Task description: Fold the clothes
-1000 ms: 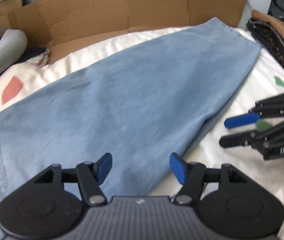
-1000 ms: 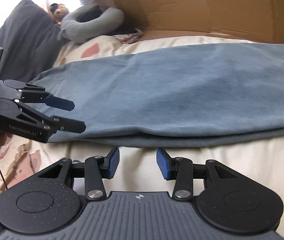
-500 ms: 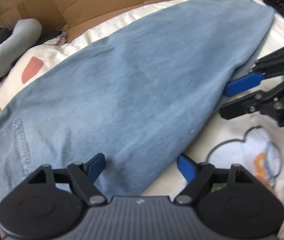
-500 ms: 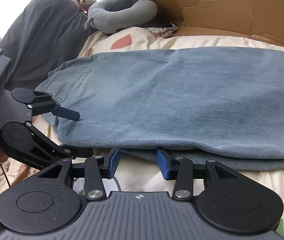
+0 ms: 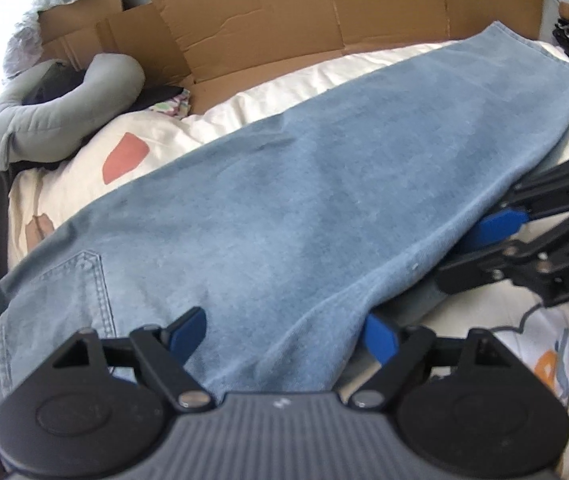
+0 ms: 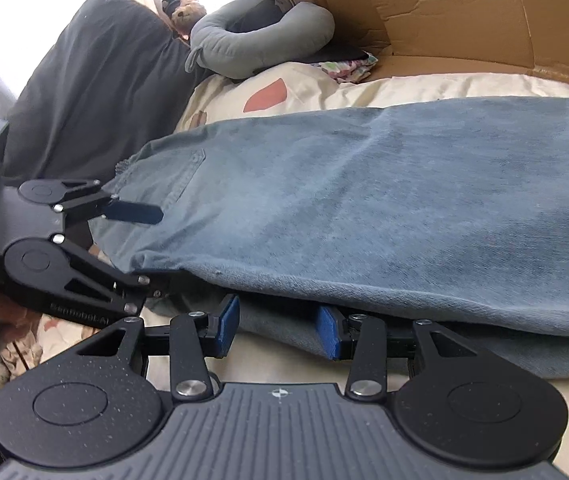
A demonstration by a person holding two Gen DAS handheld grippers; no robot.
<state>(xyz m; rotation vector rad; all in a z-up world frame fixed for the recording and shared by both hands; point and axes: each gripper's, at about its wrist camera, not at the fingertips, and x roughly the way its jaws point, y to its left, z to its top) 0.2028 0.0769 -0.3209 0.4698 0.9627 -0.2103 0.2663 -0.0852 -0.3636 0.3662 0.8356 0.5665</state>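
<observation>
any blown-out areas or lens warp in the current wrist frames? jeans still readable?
Left wrist view: top-left corner blown out, fisheye bends the cardboard, jeans slightly soft but the pocket stitching reads. Right wrist view: window area at top left overexposed, dark pillow loses detail, denim texture sharp near the right gripper.

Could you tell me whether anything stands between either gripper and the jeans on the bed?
Nothing visible does. The left gripper is open with the jeans edge between its fingers, and the right gripper is open at the near edge too.
</observation>
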